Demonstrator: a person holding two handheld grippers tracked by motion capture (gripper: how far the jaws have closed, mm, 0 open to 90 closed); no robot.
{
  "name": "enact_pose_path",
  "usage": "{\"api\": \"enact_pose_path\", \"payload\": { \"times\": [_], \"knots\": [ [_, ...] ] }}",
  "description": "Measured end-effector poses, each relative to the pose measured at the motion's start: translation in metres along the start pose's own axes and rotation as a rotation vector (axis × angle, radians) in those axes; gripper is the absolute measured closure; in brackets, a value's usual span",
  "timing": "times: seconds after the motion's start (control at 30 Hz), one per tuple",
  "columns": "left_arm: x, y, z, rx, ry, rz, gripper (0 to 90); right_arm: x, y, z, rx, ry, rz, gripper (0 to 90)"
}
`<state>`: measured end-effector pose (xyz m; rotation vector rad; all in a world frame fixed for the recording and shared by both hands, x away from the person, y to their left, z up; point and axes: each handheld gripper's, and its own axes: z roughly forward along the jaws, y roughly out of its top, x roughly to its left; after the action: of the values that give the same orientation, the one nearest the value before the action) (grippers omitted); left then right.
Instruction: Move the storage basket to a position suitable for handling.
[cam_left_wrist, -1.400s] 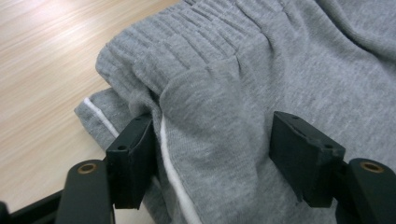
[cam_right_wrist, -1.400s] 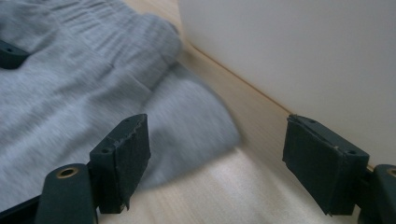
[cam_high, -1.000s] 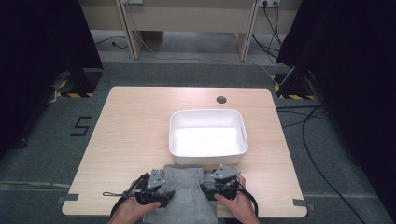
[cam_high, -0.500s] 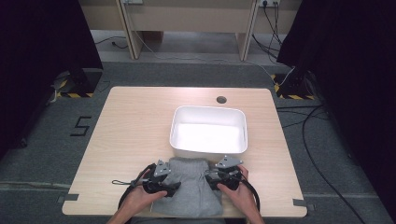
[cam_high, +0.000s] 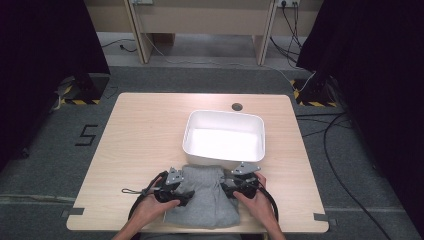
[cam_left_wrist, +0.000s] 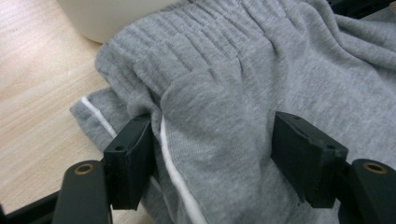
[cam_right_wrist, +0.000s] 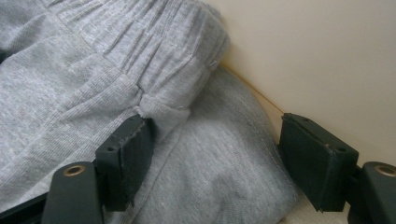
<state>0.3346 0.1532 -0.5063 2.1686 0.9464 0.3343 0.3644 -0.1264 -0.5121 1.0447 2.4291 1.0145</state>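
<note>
Folded grey sweatpants (cam_high: 205, 202) with an elastic waistband and a white side stripe (cam_left_wrist: 180, 179) lie at the table's near edge, the waistband against the white bin (cam_high: 220, 161). My left gripper (cam_high: 186, 196) comes in from the left. Its jaws (cam_left_wrist: 212, 154) are shut on a thick fold of the sweatpants (cam_left_wrist: 224, 93). My right gripper (cam_high: 226, 190) is at the garment's right side. Its jaws (cam_right_wrist: 215, 154) have just been closing, with the sweatpants (cam_right_wrist: 70, 84) between them. One pad touches a fold; the other stands free beside the bin wall (cam_right_wrist: 317, 60).
The wooden table (cam_high: 145, 130) has a round cable hole (cam_high: 237, 106) at its far edge behind the bin. A hand holds each gripper at the near edge. Cables lie on the floor to the right, and dark curtains hang on both sides.
Both grippers and the sweatpants have moved forward across the table, away from the near edge, until the waistband meets the bin. The bin has stayed put.
</note>
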Motion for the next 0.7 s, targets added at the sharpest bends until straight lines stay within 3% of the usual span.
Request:
{"api": "enact_pose_path", "payload": {
  "times": [0.1, 0.17, 0.33, 0.53, 0.7],
  "knots": [
    [0.003, -0.002, -0.006, -0.03, -0.025, -0.022, 26.3, 0.0, -0.001, -0.003, -0.011, 0.006, -0.002, 27.9],
    [0.005, -0.005, -0.015, -0.074, -0.028, -0.049, 24.3, 0.0, -0.002, -0.006, -0.027, 0.017, 0.002, 25.9],
    [0.01, -0.015, -0.043, -0.131, 0.018, -0.082, 20.7, 0.0, -0.002, -0.017, -0.069, 0.069, 0.023, 21.9],
    [0.012, -0.037, -0.062, -0.13, 0.031, -0.127, 16.9, 0.005, 0.002, -0.022, -0.098, 0.115, 0.014, 16.3],
    [0.01, -0.053, -0.065, -0.121, 0.032, -0.158, 15.8, 0.006, 0.002, -0.019, -0.084, 0.111, 0.004, 16.3]
  ]
}}
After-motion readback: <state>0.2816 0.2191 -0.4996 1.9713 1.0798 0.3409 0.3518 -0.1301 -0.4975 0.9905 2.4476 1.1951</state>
